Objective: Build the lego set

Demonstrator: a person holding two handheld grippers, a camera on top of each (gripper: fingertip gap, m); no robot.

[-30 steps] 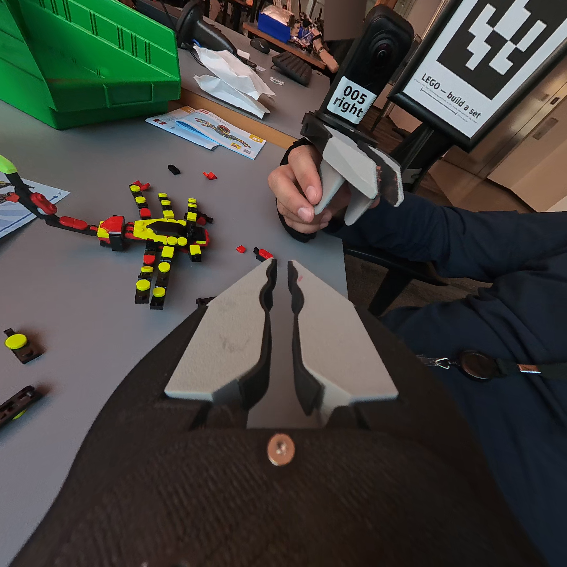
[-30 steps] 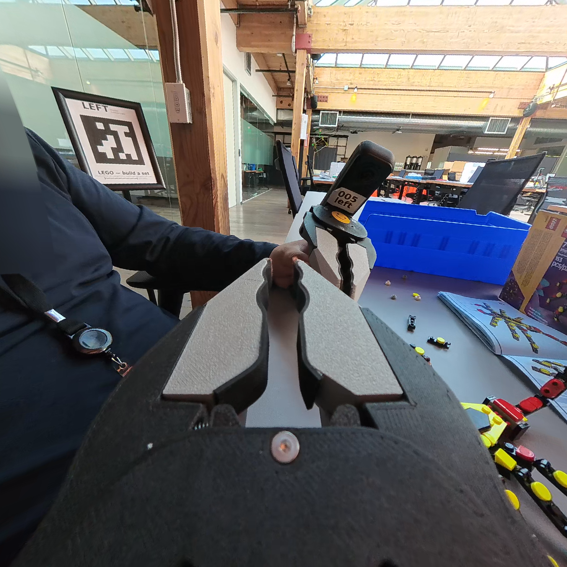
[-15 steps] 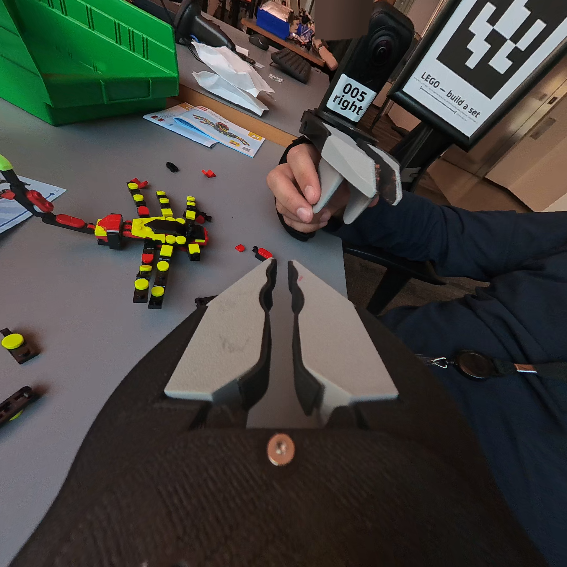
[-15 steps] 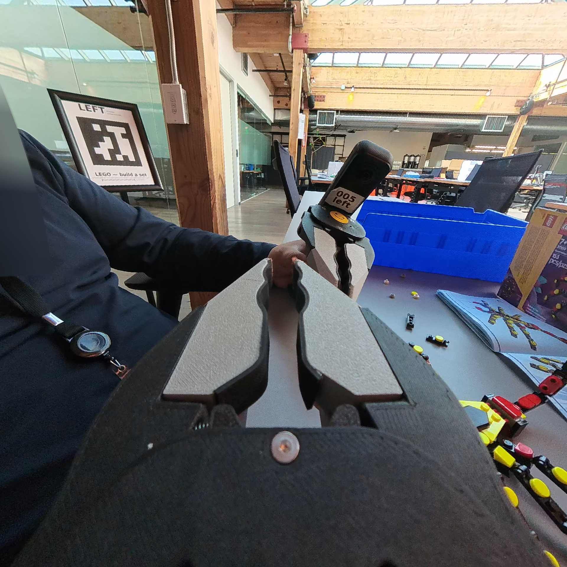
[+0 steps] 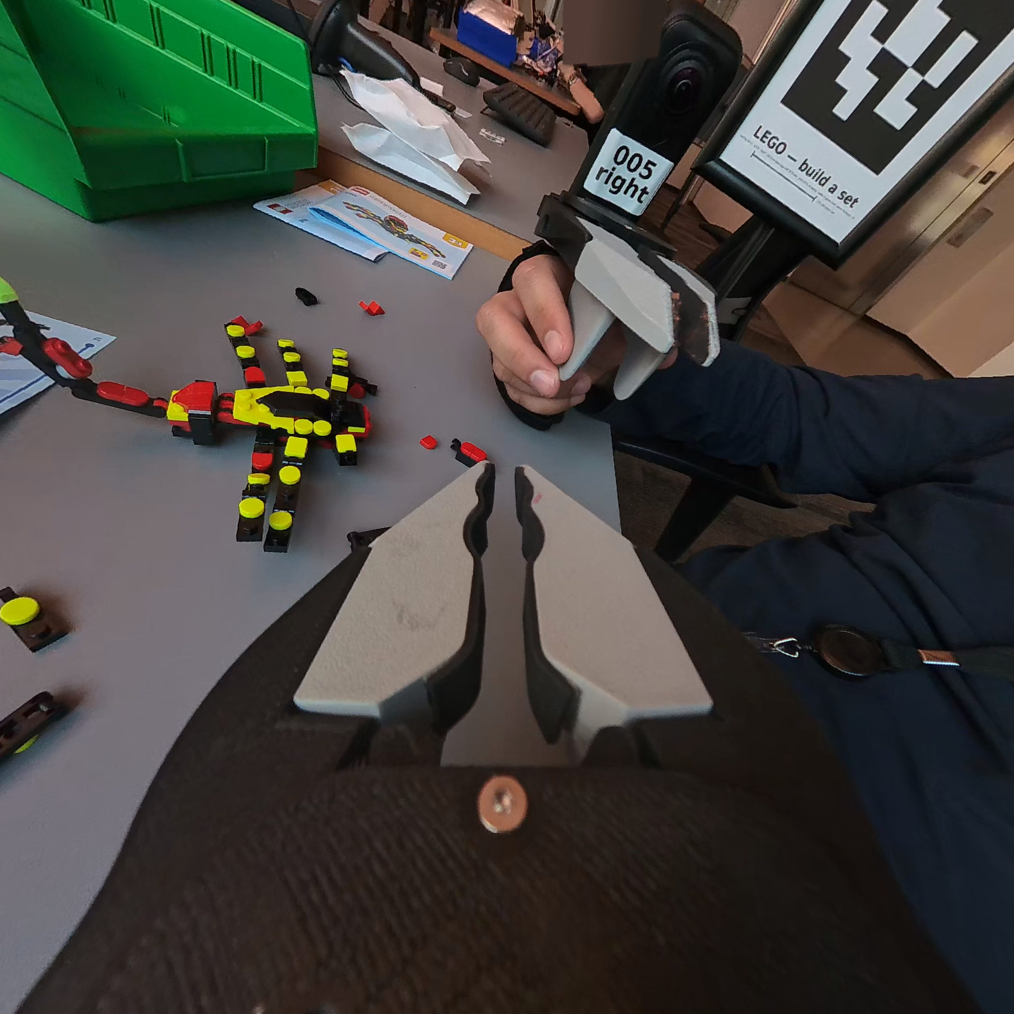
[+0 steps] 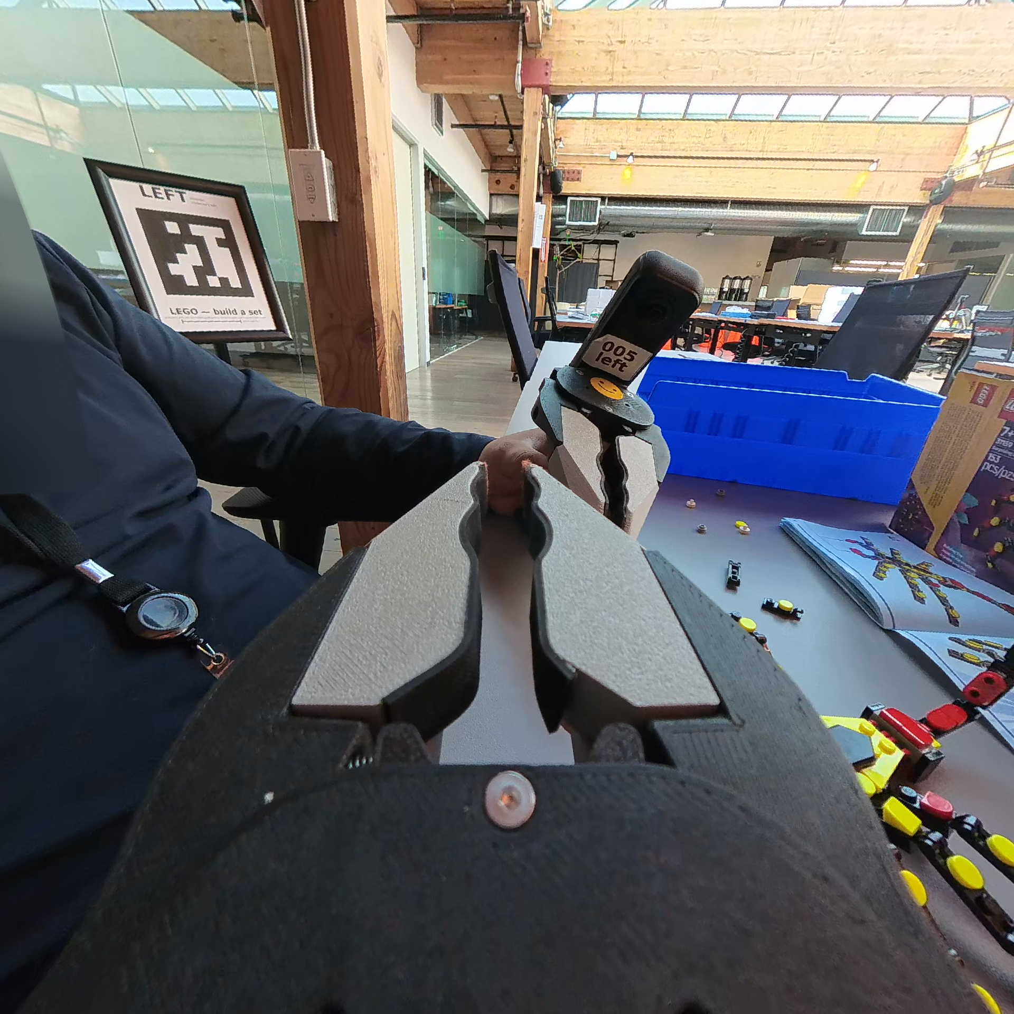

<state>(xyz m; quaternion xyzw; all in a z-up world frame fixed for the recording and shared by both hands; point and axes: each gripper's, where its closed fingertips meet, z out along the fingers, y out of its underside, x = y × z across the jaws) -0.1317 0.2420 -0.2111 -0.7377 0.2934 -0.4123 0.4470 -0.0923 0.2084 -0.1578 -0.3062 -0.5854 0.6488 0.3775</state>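
A red, yellow and black Lego scorpion model [image 5: 274, 406] lies on the grey table [image 5: 137, 548]; its edge also shows in the right wrist view [image 6: 900, 768]. Two small red pieces [image 5: 472, 451] lie just beyond my left gripper [image 5: 505, 472], which hovers near the table's edge, shut to a narrow slit and empty. My right gripper [image 6: 505, 483] is likewise shut and empty, and points toward the person's other hand. Each gripper shows in the other's view: the right one [image 5: 603, 378] held upright in a hand, the left one [image 6: 617, 510] standing over the table.
A green bin [image 5: 164, 110] and a booklet [image 5: 384, 230] lie at the back. A blue bin [image 6: 784, 433], a set box [image 6: 976, 472] and an open booklet [image 6: 878, 576] are on the other side. Loose pieces [image 5: 22, 614] lie scattered. The person's torso fills the space off the table's edge [image 5: 612, 439]. Tip to tip, the grippers are about 8 centimetres apart.
Both grippers stay almost still, with only a slight drift of each view. Nothing was picked up or let go.
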